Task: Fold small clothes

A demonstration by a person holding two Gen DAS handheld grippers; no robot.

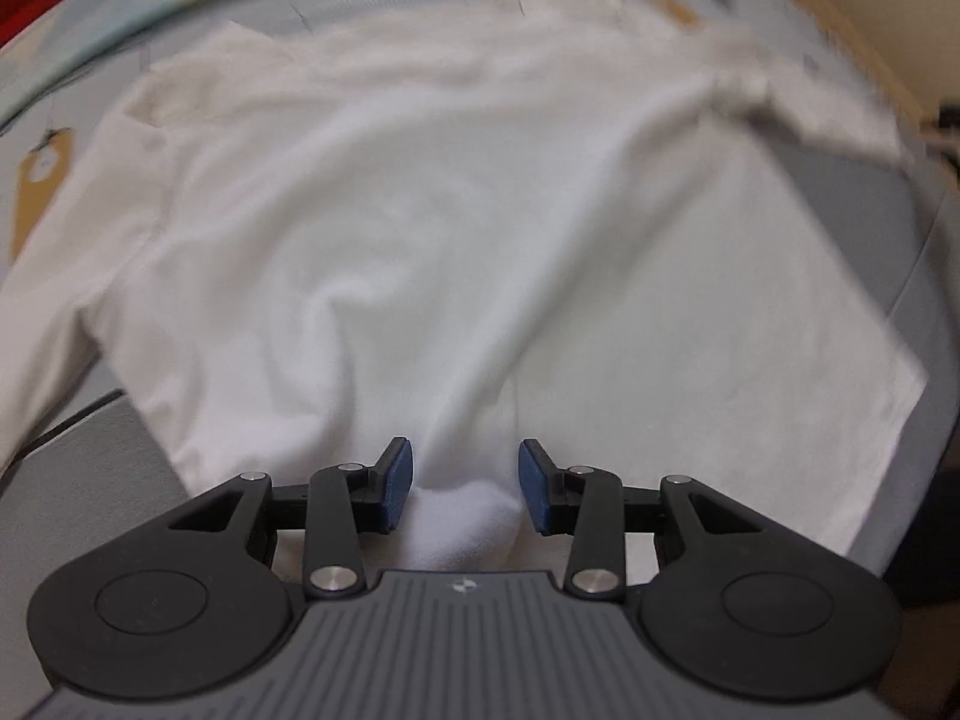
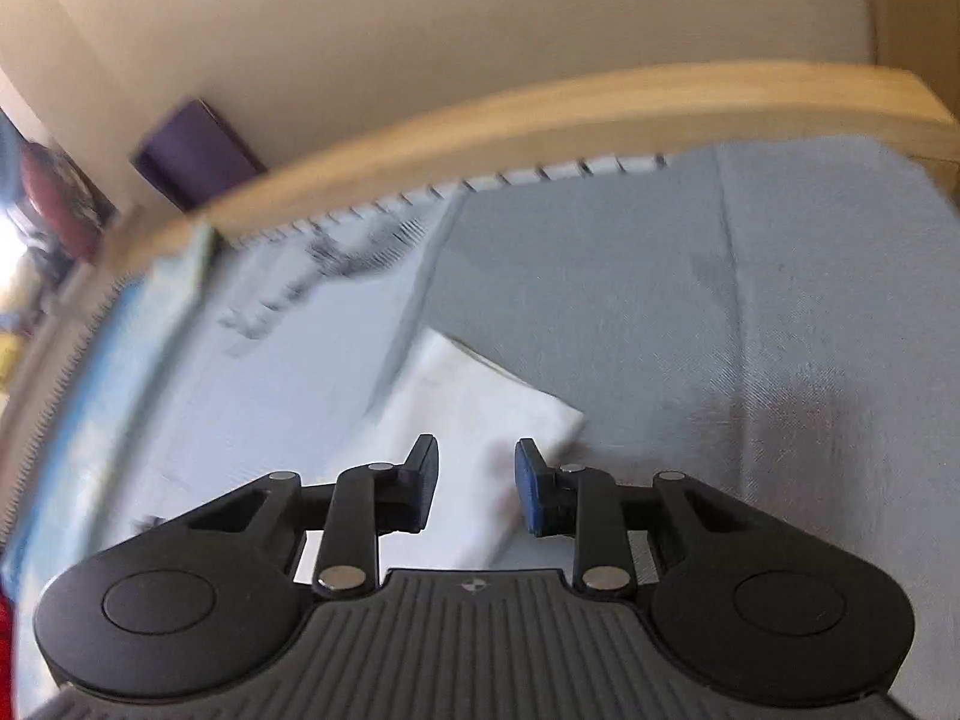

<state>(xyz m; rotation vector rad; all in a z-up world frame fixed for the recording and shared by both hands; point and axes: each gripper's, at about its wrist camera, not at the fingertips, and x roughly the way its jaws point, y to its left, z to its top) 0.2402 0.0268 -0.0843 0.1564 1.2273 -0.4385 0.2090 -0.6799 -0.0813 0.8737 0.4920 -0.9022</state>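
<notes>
A white shirt point(image 1: 450, 210) lies spread on the grey-blue bed sheet point(image 1: 924, 228), sleeves out to the far left and far right. My left gripper point(image 1: 465, 462) points steeply down at its near edge. A bunched fold of the shirt fills the gap between the blue pads point(image 1: 399, 474), and creases run from there into the cloth. In the right wrist view a flat white corner of the shirt point(image 2: 480, 396) lies on the sheet point(image 2: 660, 300). My right gripper point(image 2: 474, 462) hovers over that corner, jaws apart, the pads point(image 2: 531, 480) not pressing on the cloth.
A wooden bed frame rail point(image 2: 540, 114) runs along the far edge of the mattress, with a beige wall behind it. A purple object point(image 2: 192, 150) sits beyond the rail at the left. A grey flat surface point(image 1: 78, 468) lies beside the shirt at lower left.
</notes>
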